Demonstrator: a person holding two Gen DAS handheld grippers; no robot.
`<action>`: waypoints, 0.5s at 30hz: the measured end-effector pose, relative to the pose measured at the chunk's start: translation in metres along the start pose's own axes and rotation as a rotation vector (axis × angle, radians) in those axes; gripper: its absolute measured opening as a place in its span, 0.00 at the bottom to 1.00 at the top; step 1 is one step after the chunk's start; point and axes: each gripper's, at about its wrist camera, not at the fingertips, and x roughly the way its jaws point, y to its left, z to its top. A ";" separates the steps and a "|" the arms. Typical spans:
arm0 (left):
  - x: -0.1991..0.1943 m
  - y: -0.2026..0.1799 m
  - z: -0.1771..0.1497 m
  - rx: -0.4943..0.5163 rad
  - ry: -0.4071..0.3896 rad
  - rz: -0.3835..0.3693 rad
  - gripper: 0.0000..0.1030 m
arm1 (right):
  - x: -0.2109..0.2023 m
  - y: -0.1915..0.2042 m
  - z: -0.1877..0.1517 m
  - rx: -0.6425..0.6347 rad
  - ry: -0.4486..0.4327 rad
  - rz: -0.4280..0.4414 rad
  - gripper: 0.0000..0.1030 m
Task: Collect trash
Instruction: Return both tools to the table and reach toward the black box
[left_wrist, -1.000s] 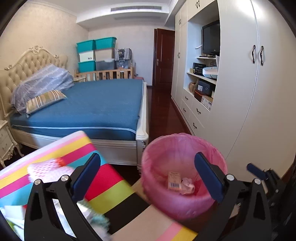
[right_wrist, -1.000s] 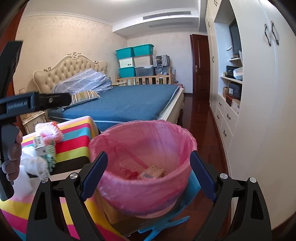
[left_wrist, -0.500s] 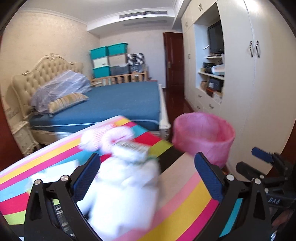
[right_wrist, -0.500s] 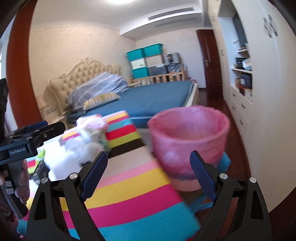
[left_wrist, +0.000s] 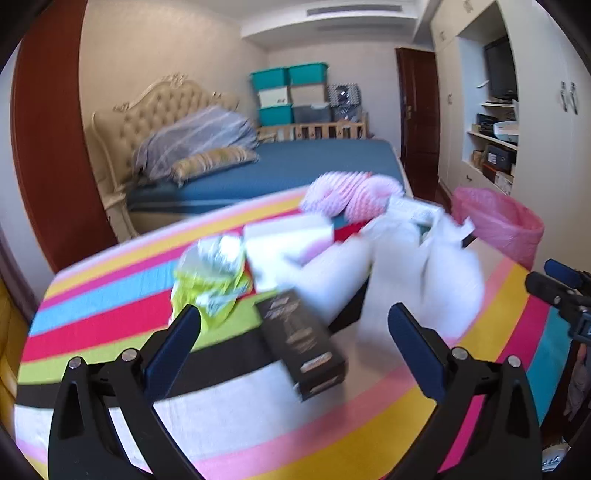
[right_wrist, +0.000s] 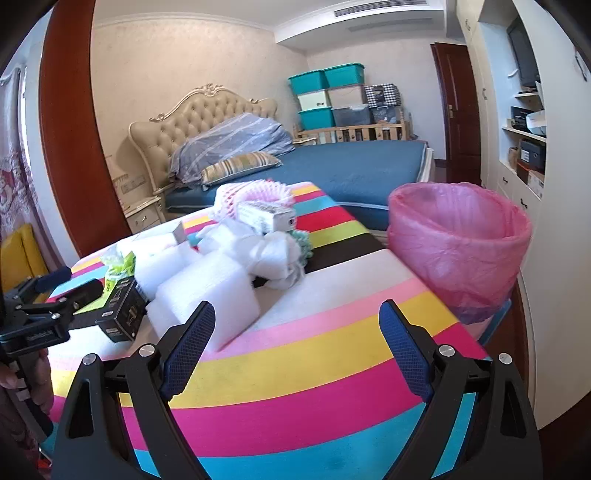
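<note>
Both grippers hung with their jaws spread wide and nothing between them. Across the bottom of the left wrist view, the left gripper (left_wrist: 293, 345) sat above a striped tablecloth (left_wrist: 110, 325), its blue fingers (left_wrist: 173, 350) framing a black box (left_wrist: 301, 343) that lay flat at the frame's centre without touching it. Just above and left of that box lay a crumpled yellow-green wrapper (left_wrist: 207, 288); to the upper right, white foam pieces (left_wrist: 421, 280) were blurred, so their edges could not be told apart. A pink foam net (left_wrist: 351, 194) lay at the top of the pile. At the right edge stood the bin lined with a pink bag (left_wrist: 498, 229), beside the table's far corner.

In the right wrist view, the right gripper (right_wrist: 297, 345) filled the lower frame over the bright stripes, a white foam block (right_wrist: 207, 295) lying just above its left finger. The pink-lined bin showed at middle right, apart from the trash heap (right_wrist: 258, 236) at centre left. A blue bed (right_wrist: 351, 162) filled the background, with a cupboard wall (right_wrist: 554, 258) on the right.
</note>
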 end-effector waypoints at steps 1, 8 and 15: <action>0.003 0.001 -0.001 -0.007 0.013 0.002 0.95 | 0.001 0.003 0.000 -0.008 0.003 0.002 0.83; 0.028 -0.003 -0.010 -0.029 0.112 0.009 0.95 | 0.009 0.013 -0.006 -0.039 0.033 0.024 0.83; 0.044 -0.008 -0.001 -0.021 0.130 0.050 0.95 | 0.012 0.020 -0.009 -0.042 0.046 0.038 0.83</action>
